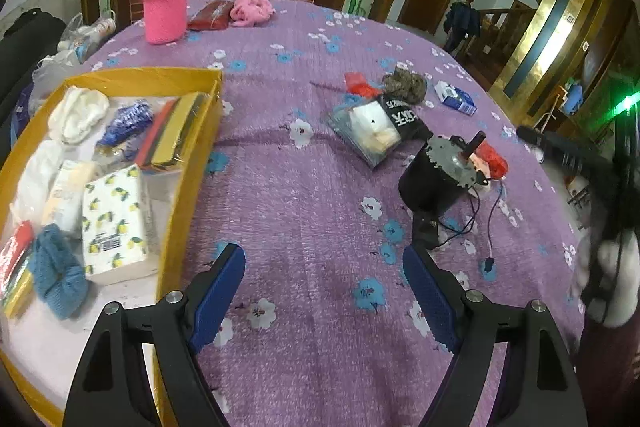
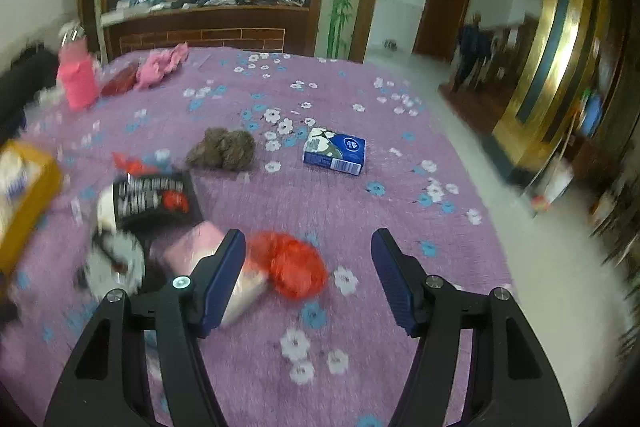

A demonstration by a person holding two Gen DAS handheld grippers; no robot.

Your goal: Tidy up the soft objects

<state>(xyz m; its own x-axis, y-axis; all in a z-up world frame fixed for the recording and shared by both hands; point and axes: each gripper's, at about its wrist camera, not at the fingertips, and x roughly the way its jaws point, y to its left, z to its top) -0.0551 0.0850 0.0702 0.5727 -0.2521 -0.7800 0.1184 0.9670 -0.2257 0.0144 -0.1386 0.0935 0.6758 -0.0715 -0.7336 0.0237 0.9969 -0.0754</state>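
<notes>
Done: yellow box (image 1: 192, 163) already holds socks and tissue packs.
Left: brown bundle (image 2: 224, 149), red pouf (image 2: 296, 269), blue tissue pack (image 2: 334, 151) on table (image 1: 304, 211).
Left hand-held gripper (image 1: 324, 283): apart, empty.
Right hand-held gripper (image 2: 308, 267): apart, empty.

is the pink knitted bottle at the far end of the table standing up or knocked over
Upright. The pink knitted bottle stands on its base on the purple tablecloth, clear cap on top, beside a red pack.

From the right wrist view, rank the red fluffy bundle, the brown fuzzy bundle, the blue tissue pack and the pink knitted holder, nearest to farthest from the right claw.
1. Red fluffy bundle: just ahead of the open right claw, nearer its left finger.
2. Brown fuzzy bundle: mid-table, ahead and left.
3. Blue tissue pack: mid-table, ahead; too close to the brown bundle to rank.
4. Pink knitted holder: far left corner.
</notes>
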